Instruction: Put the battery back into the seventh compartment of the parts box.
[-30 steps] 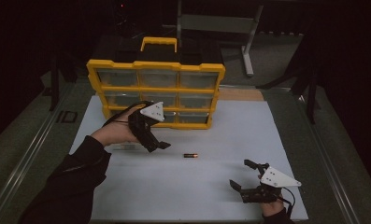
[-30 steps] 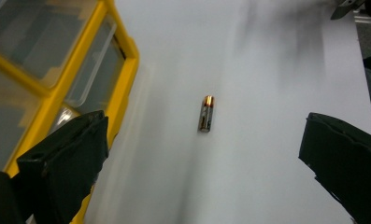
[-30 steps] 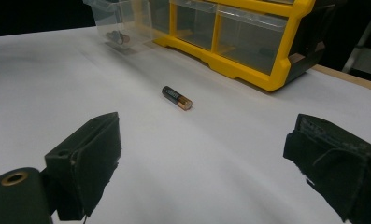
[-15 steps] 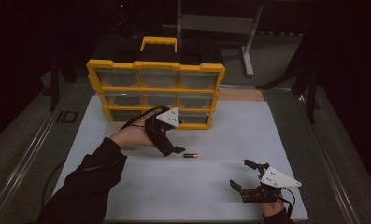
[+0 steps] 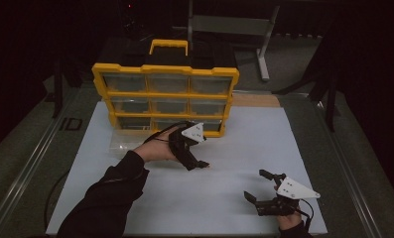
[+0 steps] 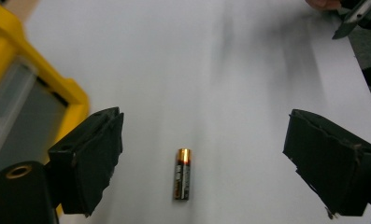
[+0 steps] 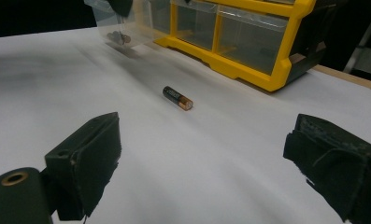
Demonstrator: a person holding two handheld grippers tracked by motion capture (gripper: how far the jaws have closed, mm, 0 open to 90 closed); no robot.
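Black foam-padded jaws of the left gripper stand wide apart and have just been closing a little; nothing is pinched yet. Battery lies flat on the white sheet between the two pads, clear of both, roughly centred in the gap.

Long axis: in the left gripper view the battery runs straight away from the camera, copper end far. So the pads face its long sides, which looks like the right alignment for a side grip, no wrist roll needed by my read. Remaining gap is on both sides; the gripper probably needs to come down a bit more before closing.

High view: left gripper sits right at the battery, mid-sheet, just in front of the yellow drawer organizer.

Right gripper rests near the sheet's near right corner, jaws open and empty, well apart from the battery, which lies ahead of it at a slant. Left hand is clearly the nearer one.

Clear drawer sits pulled out on the sheet beside the organizer, something small and dark inside; can't tell what.

Risk, my guess: a round cell could roll if one pad lands first.
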